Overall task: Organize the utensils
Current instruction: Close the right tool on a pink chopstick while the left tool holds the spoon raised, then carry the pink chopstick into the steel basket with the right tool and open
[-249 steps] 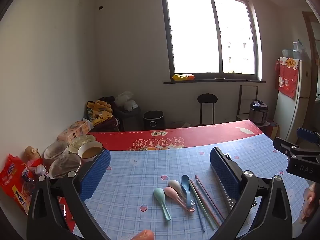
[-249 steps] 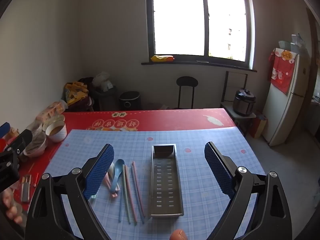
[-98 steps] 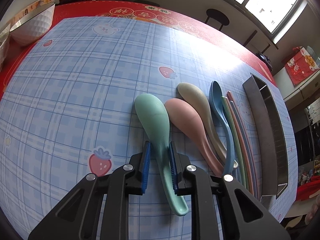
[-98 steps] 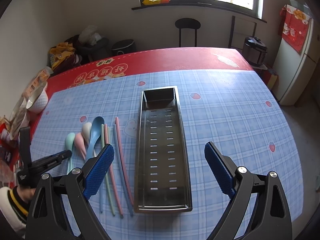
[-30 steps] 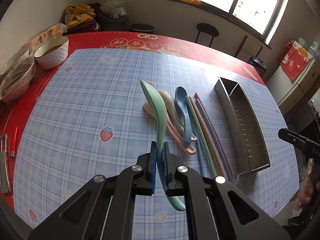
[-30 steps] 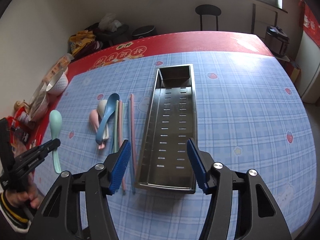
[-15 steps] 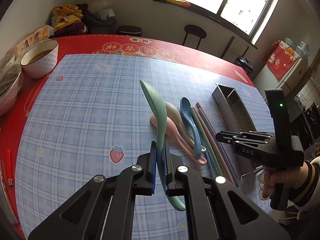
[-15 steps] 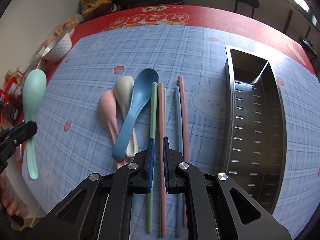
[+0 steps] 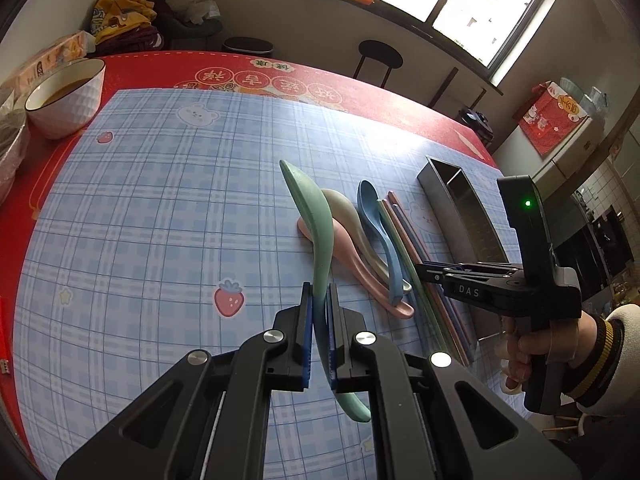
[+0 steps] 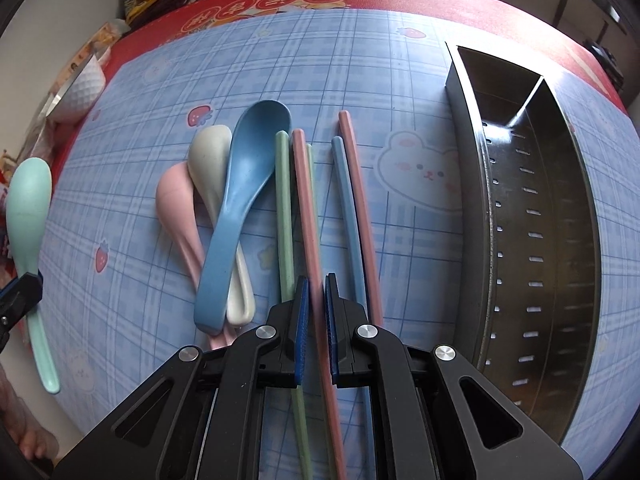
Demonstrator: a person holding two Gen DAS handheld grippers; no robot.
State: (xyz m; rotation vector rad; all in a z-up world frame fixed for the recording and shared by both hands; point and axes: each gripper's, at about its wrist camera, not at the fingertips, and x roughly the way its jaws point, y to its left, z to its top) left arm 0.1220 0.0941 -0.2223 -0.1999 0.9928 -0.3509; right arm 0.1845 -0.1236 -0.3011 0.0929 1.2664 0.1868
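Observation:
My left gripper (image 9: 319,300) is shut on the handle of a green spoon (image 9: 316,220) and holds it above the blue checked mat; the spoon also shows in the right wrist view (image 10: 28,200). My right gripper (image 10: 316,284) is down on the mat, shut on a pink chopstick (image 10: 306,200). Beside it lie a green chopstick (image 10: 283,200), a blue chopstick (image 10: 346,200) and another pink chopstick (image 10: 358,184). Pink (image 10: 176,200), beige (image 10: 208,160) and blue (image 10: 248,176) spoons lie to the left. The perforated steel tray (image 10: 540,200) lies to the right.
A white bowl of brown liquid (image 9: 66,96) and other dishes stand on the red tablecloth (image 9: 360,96) at the left. In the left wrist view the right gripper (image 9: 424,272) and the hand holding it sit over the chopsticks, in front of the steel tray (image 9: 460,200).
My right gripper has dropped from above the tray to the chopsticks and shut on the pink one. My left gripper still holds the green spoon aloft and has shifted a little.

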